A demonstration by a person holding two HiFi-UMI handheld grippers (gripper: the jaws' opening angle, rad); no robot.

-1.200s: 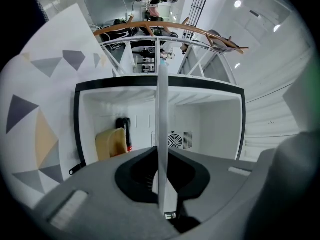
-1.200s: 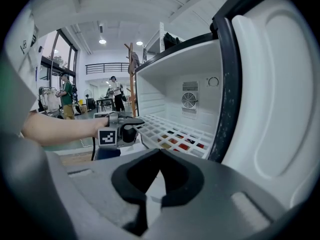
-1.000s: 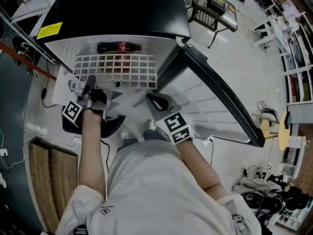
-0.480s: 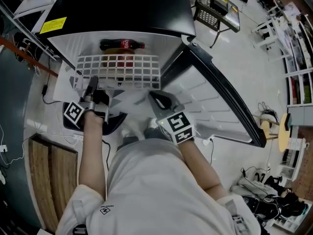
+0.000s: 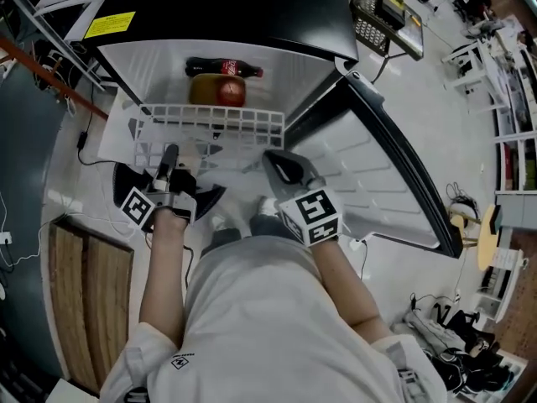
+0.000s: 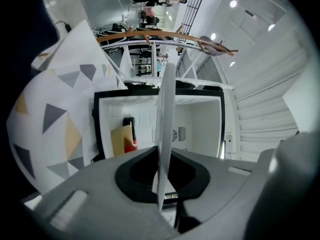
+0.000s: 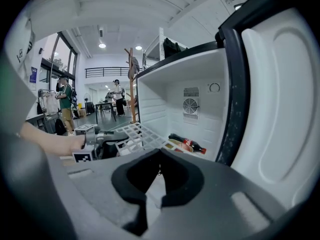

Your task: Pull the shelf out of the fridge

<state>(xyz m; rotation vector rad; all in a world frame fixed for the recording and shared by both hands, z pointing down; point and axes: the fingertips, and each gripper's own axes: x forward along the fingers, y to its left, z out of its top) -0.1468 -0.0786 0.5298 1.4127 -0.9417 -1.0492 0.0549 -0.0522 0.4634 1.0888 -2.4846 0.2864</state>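
The white wire shelf (image 5: 214,124) sticks part way out of the open fridge (image 5: 252,15). My left gripper (image 5: 170,154) is shut on the shelf's front left edge. In the left gripper view the shelf (image 6: 165,109) shows edge-on as a white bar pinched in my left gripper (image 6: 161,159). My right gripper (image 5: 273,159) hovers just off the shelf's front right corner, shut with nothing in it. From the right gripper view (image 7: 160,156) the shelf (image 7: 137,134) lies ahead to the left. A cola bottle (image 5: 225,68) and a yellow pack (image 5: 210,91) lie in the fridge behind the shelf.
The fridge door (image 5: 377,175) stands swung open to the right, close beside my right gripper. A white sheet with grey triangles (image 5: 117,133) lies at the fridge's left. A wire cart (image 5: 386,15) stands behind, and wooden boards (image 5: 84,300) lie on the floor at left.
The shelf has come further out of the fridge with my left gripper shut on it. The bottle and yellow pack behind it now show fully. My right gripper stays shut nearby.
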